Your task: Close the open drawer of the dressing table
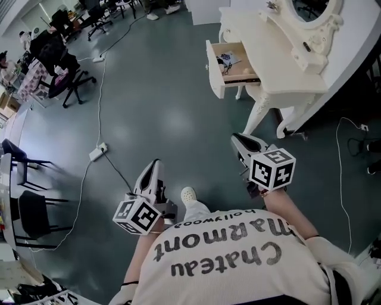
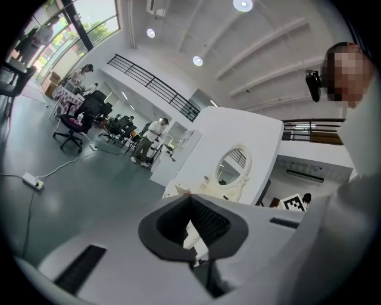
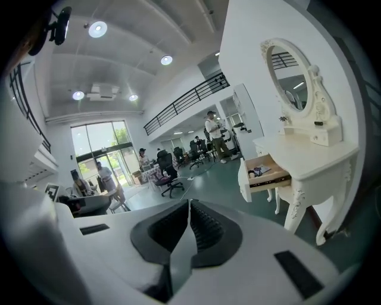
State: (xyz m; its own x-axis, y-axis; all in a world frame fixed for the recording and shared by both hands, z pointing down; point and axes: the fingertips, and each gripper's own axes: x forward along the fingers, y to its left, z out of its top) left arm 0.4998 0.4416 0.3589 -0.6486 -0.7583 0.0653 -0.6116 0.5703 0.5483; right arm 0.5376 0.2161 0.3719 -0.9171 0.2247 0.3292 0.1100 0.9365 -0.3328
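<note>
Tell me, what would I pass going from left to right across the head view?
Office chair → power strip → left gripper → white shoe → open drawer → oval mirror.

I get the head view from above, facing steeply down; my two gripper views sit low, facing forward along their jaws — all three share the dressing table [image 1: 280,59], well off ahead.

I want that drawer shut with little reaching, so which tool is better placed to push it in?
Right, probably. The right tool is nearer the open drawer, whose front shows in its own view. The left tool sits farther off to the side. Both are shut, touching nothing.
</note>
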